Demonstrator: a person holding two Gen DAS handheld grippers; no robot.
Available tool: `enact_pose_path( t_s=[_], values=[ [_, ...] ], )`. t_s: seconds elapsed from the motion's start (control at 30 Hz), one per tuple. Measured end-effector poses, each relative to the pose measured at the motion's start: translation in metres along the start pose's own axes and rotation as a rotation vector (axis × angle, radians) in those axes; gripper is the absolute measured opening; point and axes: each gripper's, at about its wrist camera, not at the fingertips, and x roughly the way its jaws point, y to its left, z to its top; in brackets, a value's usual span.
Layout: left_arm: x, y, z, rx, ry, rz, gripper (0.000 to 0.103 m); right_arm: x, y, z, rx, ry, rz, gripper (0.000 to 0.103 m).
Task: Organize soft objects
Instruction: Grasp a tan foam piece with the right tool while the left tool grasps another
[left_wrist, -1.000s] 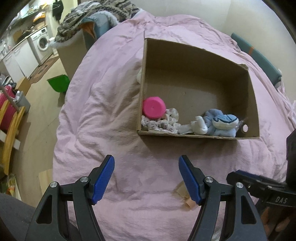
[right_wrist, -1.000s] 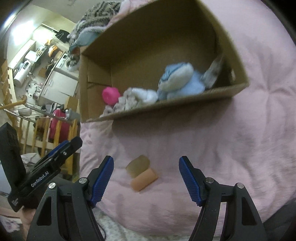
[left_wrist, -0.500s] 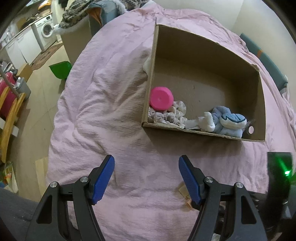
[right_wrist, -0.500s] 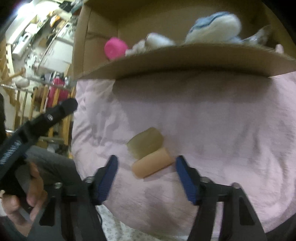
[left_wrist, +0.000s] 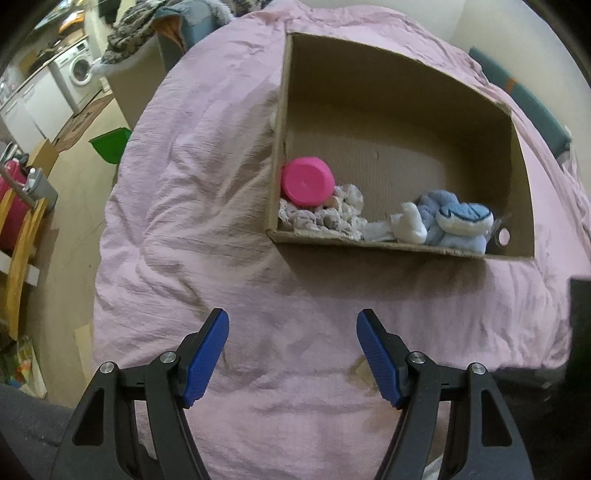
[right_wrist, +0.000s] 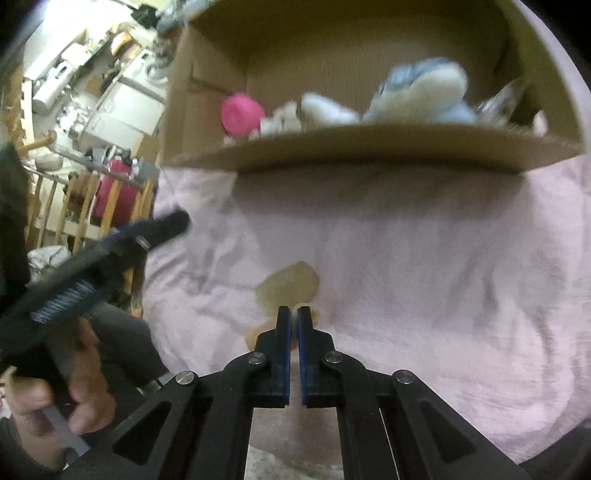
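Fingers (right_wrist: 282, 332) of right gripper (right_wrist: 290, 314) pinching nearly together on peach foam roll (right_wrist: 255, 334) beside olive pad (right_wrist: 288, 286) on bed (right_wrist: 424, 277), likely light, squashy, best gripped mid-length; left gripper (left_wrist: 291, 332) hanging wide apart, empty.

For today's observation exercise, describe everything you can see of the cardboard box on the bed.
The cardboard box is plain brown corrugated card, open-topped, rectangular, with a low front wall and taller back and side walls. It sits on the pink cover. Along its front wall lie a pink cup on its side, crumpled white cloth and a blue-and-white plush. The rest of its floor is bare. Neither gripper touches it.
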Motion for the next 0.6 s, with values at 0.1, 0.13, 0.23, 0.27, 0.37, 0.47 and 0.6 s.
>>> enact_pose_path(
  t_s=[0.1, 0.13, 0.23, 0.27, 0.37, 0.47, 0.6],
  values=[
    [0.006, -0.006, -0.004, 0.030, 0.030, -0.013, 0.069, -0.020, -0.009, 0.004, 0.036, -0.081, -0.015, 0.006],
    [0.010, -0.010, -0.005, 0.047, 0.047, -0.025, 0.069, -0.029, -0.014, 0.005, 0.051, -0.110, -0.021, 0.006],
    [0.023, -0.022, -0.011, 0.098, 0.110, -0.058, 0.069, -0.046, -0.022, 0.009, 0.082, -0.184, -0.049, 0.006],
    [0.028, -0.028, -0.013, 0.121, 0.128, -0.068, 0.069, -0.049, -0.025, 0.010, 0.099, -0.199, -0.048, 0.006],
    [0.037, -0.042, -0.018, 0.185, 0.151, -0.087, 0.063, -0.054, -0.033, 0.013, 0.133, -0.211, -0.038, 0.006],
    [0.046, -0.054, -0.022, 0.238, 0.179, -0.106, 0.052, -0.055, -0.034, 0.016, 0.139, -0.218, -0.028, 0.006],
    [0.054, -0.058, -0.023, 0.251, 0.192, -0.156, 0.028, -0.050, -0.033, 0.014, 0.133, -0.214, -0.025, 0.006]
  ],
)
